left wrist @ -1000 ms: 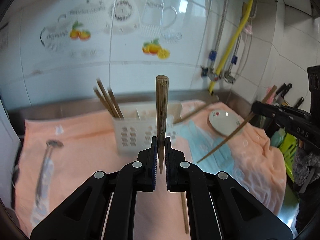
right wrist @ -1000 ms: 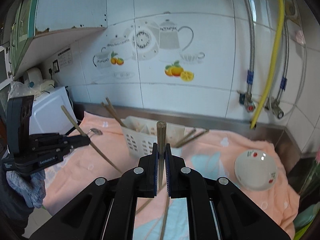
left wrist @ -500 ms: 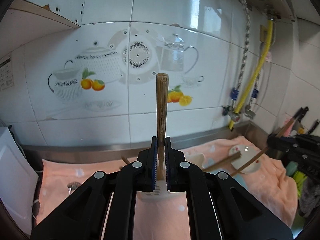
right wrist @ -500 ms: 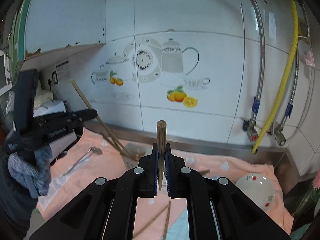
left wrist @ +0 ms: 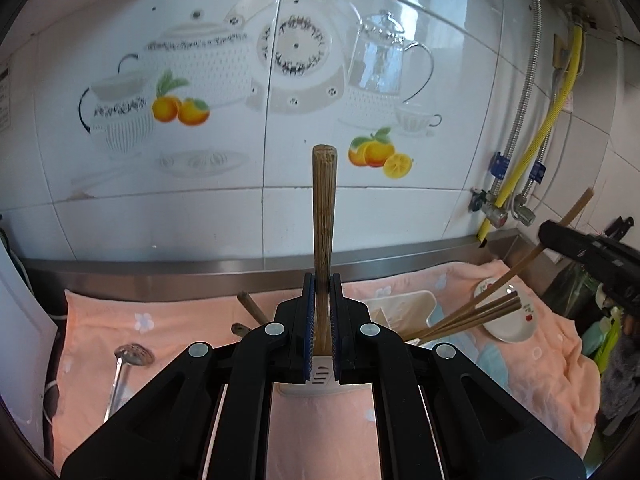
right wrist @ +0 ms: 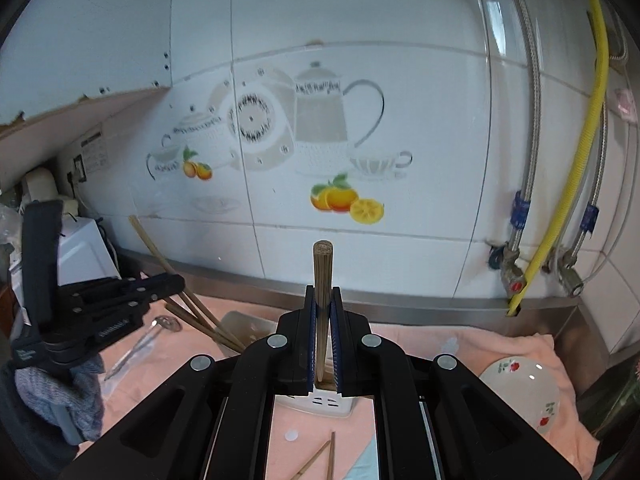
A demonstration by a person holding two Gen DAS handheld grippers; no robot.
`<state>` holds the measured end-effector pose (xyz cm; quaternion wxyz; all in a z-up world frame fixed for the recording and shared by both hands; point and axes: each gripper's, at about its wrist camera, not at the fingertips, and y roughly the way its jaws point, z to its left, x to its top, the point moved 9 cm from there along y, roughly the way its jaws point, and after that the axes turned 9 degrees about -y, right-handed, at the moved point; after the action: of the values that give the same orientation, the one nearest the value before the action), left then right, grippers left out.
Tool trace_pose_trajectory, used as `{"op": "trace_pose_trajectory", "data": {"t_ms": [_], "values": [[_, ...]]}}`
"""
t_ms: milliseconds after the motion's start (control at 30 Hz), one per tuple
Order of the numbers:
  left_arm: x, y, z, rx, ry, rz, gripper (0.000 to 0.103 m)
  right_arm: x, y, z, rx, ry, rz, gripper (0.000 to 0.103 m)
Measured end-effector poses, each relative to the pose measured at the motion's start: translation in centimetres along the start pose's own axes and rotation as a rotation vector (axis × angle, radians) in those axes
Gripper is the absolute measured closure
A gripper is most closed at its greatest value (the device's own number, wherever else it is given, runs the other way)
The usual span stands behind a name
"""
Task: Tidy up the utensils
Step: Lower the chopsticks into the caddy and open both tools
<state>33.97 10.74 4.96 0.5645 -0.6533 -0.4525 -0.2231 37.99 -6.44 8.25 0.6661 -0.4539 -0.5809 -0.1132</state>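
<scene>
- Now our left gripper (left wrist: 323,328), squeezed shut on a brown wooden chopstick (left wrist: 325,216), has risen; the white plastic slotted holder (left wrist: 404,312) sits lower than a second ago.
- Our right gripper (right wrist: 323,344) pinches another wooden chopstick (right wrist: 322,280) the same way, above the holder.
- Both look ready to drop in.
- Two loose sticks (right wrist: 320,458) wait on the peach cloth (right wrist: 460,348).

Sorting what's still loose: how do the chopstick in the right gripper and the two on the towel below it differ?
The held chopstick stands upright, clamped in the right gripper; the loose chopsticks lie flat on the pink towel. The held one sits above the white holder; the loose pair lies short of it. All look like brown wood.
</scene>
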Motion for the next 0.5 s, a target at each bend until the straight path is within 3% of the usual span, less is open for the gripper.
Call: {"op": "trace_pose_trajectory", "data": {"t_ms": [500], "values": [[-1.4,1.6,0.5,0.016,0.016,0.045,0.097,-3.8,4.2,0.1,0.006,0.009,0.101,0.097]]}}
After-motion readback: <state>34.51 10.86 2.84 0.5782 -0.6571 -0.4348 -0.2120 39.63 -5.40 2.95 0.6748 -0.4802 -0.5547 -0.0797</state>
